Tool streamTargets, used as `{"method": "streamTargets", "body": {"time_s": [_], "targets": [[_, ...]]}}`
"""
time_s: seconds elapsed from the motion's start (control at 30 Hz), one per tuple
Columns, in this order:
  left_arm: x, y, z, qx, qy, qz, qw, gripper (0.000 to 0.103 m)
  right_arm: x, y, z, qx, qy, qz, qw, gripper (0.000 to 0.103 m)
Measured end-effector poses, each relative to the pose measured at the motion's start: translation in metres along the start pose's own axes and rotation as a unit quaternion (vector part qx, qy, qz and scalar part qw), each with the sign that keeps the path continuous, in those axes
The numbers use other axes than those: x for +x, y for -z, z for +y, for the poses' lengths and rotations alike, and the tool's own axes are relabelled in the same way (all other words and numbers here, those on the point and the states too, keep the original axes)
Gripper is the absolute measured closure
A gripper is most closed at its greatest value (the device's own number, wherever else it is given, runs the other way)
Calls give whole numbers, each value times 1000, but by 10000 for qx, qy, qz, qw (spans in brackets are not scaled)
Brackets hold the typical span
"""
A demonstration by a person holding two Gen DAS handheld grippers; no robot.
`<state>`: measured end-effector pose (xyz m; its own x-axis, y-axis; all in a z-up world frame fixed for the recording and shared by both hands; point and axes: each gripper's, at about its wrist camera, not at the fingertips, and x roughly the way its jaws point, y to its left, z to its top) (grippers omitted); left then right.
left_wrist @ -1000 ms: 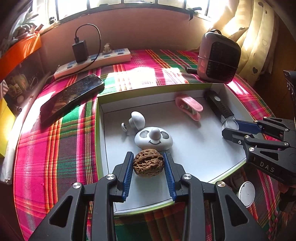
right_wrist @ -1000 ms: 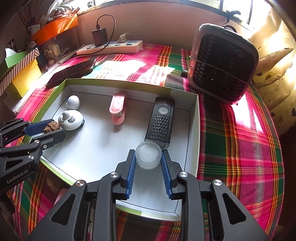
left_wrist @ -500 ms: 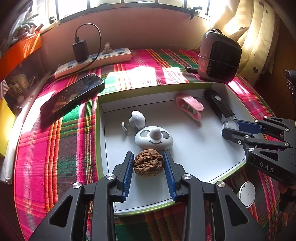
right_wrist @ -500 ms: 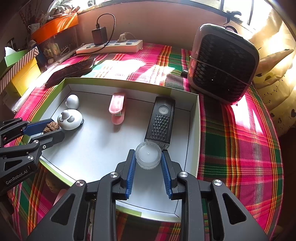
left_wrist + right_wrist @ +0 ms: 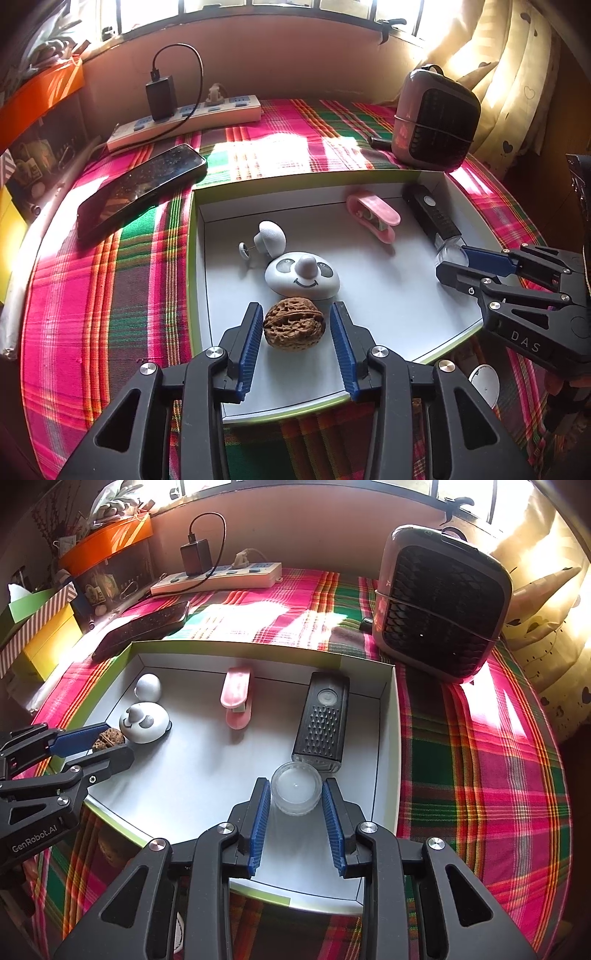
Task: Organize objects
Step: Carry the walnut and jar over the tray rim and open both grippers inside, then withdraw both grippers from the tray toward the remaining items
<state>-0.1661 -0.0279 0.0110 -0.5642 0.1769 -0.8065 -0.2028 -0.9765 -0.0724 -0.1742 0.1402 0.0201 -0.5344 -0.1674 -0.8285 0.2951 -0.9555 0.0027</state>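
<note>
Inside the shallow white box (image 5: 199, 280) on the plaid tablecloth (image 5: 110, 295), both grippers were lowered over the floor. Left gripper (image 5: 295, 332): jaws had just been opening; the walnut (image 5: 294, 327) sat on the box floor between the blue pads (image 5: 248, 343), with a visible gap on each side, so nothing gripped. Walnut lay just in front of the white panda-face piece (image 5: 301, 275), near the box's left wall. Right gripper (image 5: 295, 805): jaws had also just been opening a little; the small clear round lid (image 5: 296, 787) rested on the floor between its pads (image 5: 258, 823), narrow gaps either side, apparently released. Lid sat touching or just beside the near end of the black grater-like device (image 5: 322, 720), near the right wall. Pink clip (image 5: 237, 698) lay mid-box toward the far wall. Phone (image 5: 140, 188), power strip (image 5: 192, 118) and small heater (image 5: 439, 602) stood outside the box.
</note>
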Motion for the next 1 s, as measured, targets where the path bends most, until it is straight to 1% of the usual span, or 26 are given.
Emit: {"method": "streamTargets", "body": {"time_s": [0.13, 0.2, 0.3, 0.43, 0.53, 0.73, 0.83, 0.93, 1.0], "targets": [[-2, 1, 1, -58, 65, -11, 10000, 65, -3, 0, -1, 37, -11, -32, 10000, 70], [-3, 1, 0, -73, 67, -15, 9999, 65, -4, 1, -2, 67, -6, -55, 10000, 67], [-7, 2, 1, -114, 104, -90, 9998, 65, -6, 2, -2, 98, 2, -85, 9999, 65], [-12, 4, 0, -45, -47, -170, 9998, 64, -10, 3, 0, 122, 4, -131, 9998, 65], [-16, 6, 0, -109, 46, -170, 9998, 63, -15, 5, 2, 148, 11, -206, 9997, 65], [-27, 13, -2, -92, -49, -281, 9995, 63, -29, 10, 3, 188, 49, -375, 9991, 65], [-34, 17, -5, -2, -232, -369, 9991, 63, -35, 14, 4, 203, 77, -434, 9988, 65], [-40, 20, -6, -49, -147, -376, 9992, 63, -39, 18, 4, 242, 66, -467, 9986, 65], [-44, 23, -7, -50, -161, -416, 9990, 63, -44, 21, 5, 263, 62, -512, 9983, 65]]}}
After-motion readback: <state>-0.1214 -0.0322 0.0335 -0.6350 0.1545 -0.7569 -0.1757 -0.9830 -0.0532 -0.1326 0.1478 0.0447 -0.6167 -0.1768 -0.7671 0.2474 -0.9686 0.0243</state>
